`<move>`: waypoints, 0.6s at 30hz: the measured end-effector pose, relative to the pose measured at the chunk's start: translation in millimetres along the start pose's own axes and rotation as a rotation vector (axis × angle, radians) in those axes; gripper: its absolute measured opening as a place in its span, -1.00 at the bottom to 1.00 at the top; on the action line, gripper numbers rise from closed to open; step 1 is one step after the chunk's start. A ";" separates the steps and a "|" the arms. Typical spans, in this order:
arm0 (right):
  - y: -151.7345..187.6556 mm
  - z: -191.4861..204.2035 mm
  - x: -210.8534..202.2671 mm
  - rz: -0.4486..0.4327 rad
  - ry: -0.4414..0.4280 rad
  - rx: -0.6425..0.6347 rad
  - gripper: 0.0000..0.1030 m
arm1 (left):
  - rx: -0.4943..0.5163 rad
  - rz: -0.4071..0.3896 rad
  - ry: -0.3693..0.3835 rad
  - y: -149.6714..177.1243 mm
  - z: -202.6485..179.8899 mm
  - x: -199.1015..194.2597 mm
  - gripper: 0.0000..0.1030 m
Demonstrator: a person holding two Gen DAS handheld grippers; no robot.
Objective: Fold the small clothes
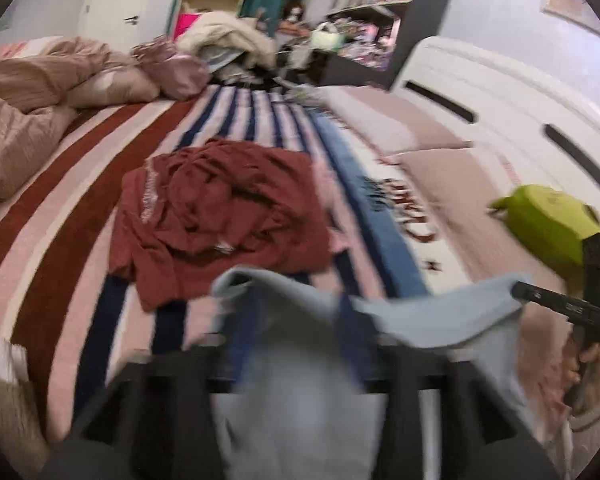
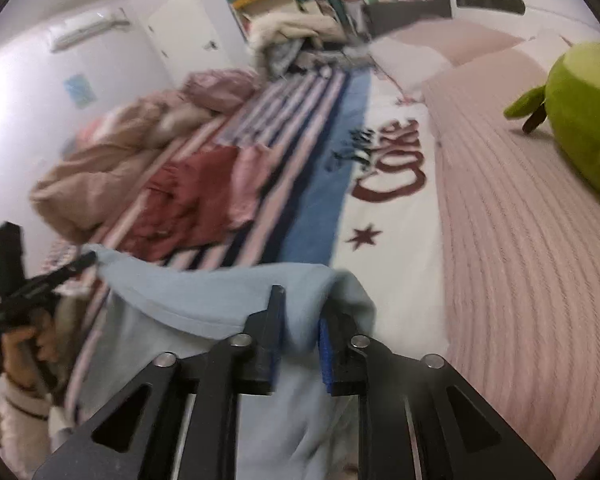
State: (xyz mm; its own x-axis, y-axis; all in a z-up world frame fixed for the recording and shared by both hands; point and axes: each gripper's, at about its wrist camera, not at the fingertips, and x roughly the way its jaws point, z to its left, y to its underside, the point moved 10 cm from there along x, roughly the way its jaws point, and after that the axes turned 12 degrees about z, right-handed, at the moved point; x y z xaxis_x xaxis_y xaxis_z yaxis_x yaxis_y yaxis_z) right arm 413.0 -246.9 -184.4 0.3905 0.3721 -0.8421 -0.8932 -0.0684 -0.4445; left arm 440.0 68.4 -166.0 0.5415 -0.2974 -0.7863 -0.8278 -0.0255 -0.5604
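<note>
A light blue garment (image 2: 188, 292) hangs stretched between my two grippers above the striped bedspread (image 2: 312, 184). My right gripper (image 2: 300, 304) has a bunch of its edge filling the narrow gap between the pads. In the left wrist view, which is blurred, my left gripper (image 1: 296, 320) has its fingers spread wide, and the blue garment (image 1: 440, 316) drapes over and between them. The right gripper (image 1: 518, 290) shows there at the cloth's far corner. The left gripper (image 2: 88, 258) touches the other corner. A crumpled maroon garment (image 1: 220, 216) lies further up the bed.
A pink piece of clothing (image 2: 248, 184) lies beside the maroon one. A bunched beige duvet (image 1: 28, 100) fills the left side. Pink pillows (image 1: 380, 120) and a green plush toy (image 2: 588, 112) lie toward the white headboard (image 1: 500, 92). Clutter and shelves stand beyond the bed.
</note>
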 end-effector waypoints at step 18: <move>161.2 17.1 -8.2 0.072 0.039 -0.105 -0.93 | 0.124 0.084 0.018 168.5 -12.8 -42.8 -0.97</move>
State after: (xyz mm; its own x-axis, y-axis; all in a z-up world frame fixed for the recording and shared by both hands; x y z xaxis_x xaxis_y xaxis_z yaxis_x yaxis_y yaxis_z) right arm 262.0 -245.1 -243.9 0.3361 0.3262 -0.8835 -0.8920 -0.1907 -0.4098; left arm 275.4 64.6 -223.5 0.4671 -0.3106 -0.8279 -0.8451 0.1184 -0.5213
